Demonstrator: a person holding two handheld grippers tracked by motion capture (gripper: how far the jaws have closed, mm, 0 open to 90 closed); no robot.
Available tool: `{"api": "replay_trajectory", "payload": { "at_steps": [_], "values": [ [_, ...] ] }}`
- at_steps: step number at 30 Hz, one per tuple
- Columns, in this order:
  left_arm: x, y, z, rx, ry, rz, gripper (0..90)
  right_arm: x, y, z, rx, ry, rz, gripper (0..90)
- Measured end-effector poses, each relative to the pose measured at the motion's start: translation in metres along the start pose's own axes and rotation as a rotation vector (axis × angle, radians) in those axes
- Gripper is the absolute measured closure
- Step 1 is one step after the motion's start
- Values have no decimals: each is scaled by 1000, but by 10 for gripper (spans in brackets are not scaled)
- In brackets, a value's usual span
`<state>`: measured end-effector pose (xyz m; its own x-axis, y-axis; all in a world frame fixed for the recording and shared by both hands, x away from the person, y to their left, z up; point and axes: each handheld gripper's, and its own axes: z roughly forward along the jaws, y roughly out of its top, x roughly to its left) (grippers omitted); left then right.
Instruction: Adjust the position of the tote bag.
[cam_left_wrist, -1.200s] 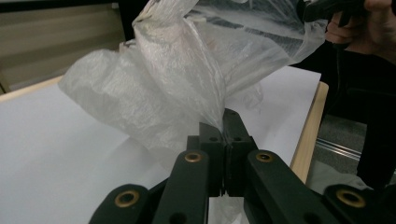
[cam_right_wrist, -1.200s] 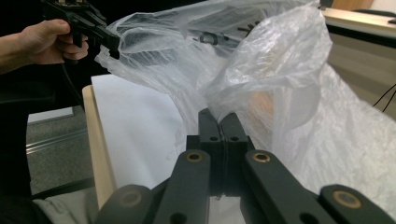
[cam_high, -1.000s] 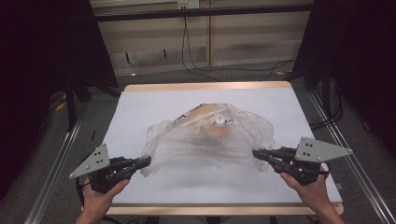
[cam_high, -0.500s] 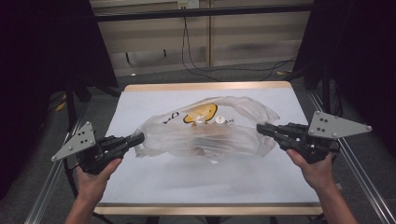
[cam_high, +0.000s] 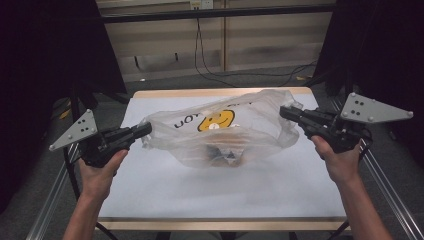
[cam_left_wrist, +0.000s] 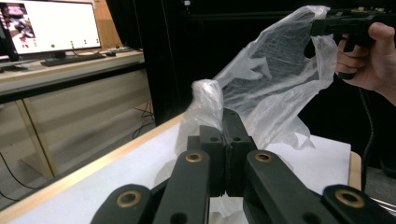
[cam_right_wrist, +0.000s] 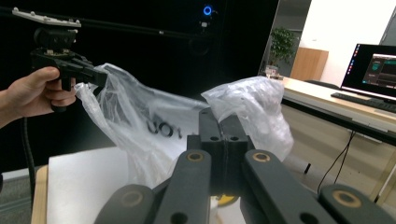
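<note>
Plastic bag (cam_high: 220, 132) lifted higher since before, long axis left-right

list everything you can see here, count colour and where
plastic bag: one, clear with a yellow smiley face and dark lettering, stretched between the two grippers above the table, small items inside at its bottom
items in the bag: number unclear, dark and pale, too blurred to name
table: one, white top with a light wood edge, centre
cables: a few, black, on the floor behind the table
monitor: one, lit screen, on a side desk
left gripper: one, black with a grey plate, shut on the bag's left handle
right gripper: one, black with a grey plate, shut on the bag's right handle
hands: two, bare
</note>
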<state>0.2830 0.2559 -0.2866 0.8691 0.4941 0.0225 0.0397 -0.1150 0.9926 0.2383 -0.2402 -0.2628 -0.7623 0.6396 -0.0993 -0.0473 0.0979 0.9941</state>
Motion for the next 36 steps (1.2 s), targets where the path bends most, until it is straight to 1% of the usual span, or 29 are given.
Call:
{"api": "replay_trajectory", "payload": {
  "at_steps": [2,3,4,7,8,9,10,11,12,13,14,16,18,19,20,21,22,23,24,25,26,27,29,30,31,32,33,34,36],
  "values": [
    [2,7,1,3,0,12,896,-5,10,2,-12,-4,-2,900],
    [2,9,1,0,4,15,896,-5,10,2,-12,-4,-2,900],
    [4,15,4,3,11,17,897,-7,16,4,-17,-15,-8,900],
    [8,18,8,13,18,24,897,-13,25,6,-29,-28,-4,900],
    [13,21,11,8,29,19,897,-15,28,7,-37,-32,-5,900],
    [13,21,11,8,29,19,897,-15,28,7,-37,-32,-5,900],
    [19,22,15,1,39,9,897,-19,34,8,-47,-45,-6,900],
    [19,22,15,1,39,9,897,-19,34,8,-47,-45,-6,900],
    [22,22,17,1,46,-6,897,-21,37,9,-51,-51,-6,900],
    [25,23,17,0,46,-7,897,-23,41,10,-57,-62,-7,900],
    [29,22,19,-7,59,-20,897,-25,43,11,-62,-68,-9,900],
    [36,21,21,-10,71,-34,897,-30,48,11,-75,-93,-6,900],
    [41,21,22,-4,77,-39,898,-35,55,9,-114,-126,-1,900],
    [43,21,22,-5,91,-42,898,-38,61,5,-150,-136,10,900],
    [45,21,23,-10,95,-51,898,-38,61,5,-150,-136,10,900],
    [47,21,23,-14,93,-50,898,-39,63,5,-145,-150,8,900],
    [51,20,25,-14,110,-63,898,-42,62,8,-123,-172,-2,900],
    [51,20,25,-14,110,-63,898,-42,62,8,-123,-172,-2,900],
    [54,18,26,-16,111,-81,898,-46,58,11,-108,-172,26,900],
    [56,17,28,-12,114,-86,898,-46,58,11,-108,-172,26,900],
    [58,14,31,10,115,-78,898,-49,54,12,-97,-166,38,900],
    [59,11,33,17,112,-80,898,-51,47,14,-75,-166,50,900],
    [59,7,36,22,109,-90,897,-53,38,17,-57,-160,68,900],
    [60,2,39,25,99,-98,897,-55,29,18,-41,-160,76,900],
    [60,2,39,25,99,-98,897,-55,26,18,-34,-159,82,900],
    [60,-2,43,40,100,-97,897,-56,21,18,-22,-156,85,900],
    [60,-2,43,40,100,-97,896,-56,21,18,-22,-156,85,900],
    [60,-5,45,55,105,-93,896,-56,18,19,-9,-155,92,900],
    [60,-11,48,67,96,-102,896,-57,8,18,20,-161,100,900]
  ]
}}
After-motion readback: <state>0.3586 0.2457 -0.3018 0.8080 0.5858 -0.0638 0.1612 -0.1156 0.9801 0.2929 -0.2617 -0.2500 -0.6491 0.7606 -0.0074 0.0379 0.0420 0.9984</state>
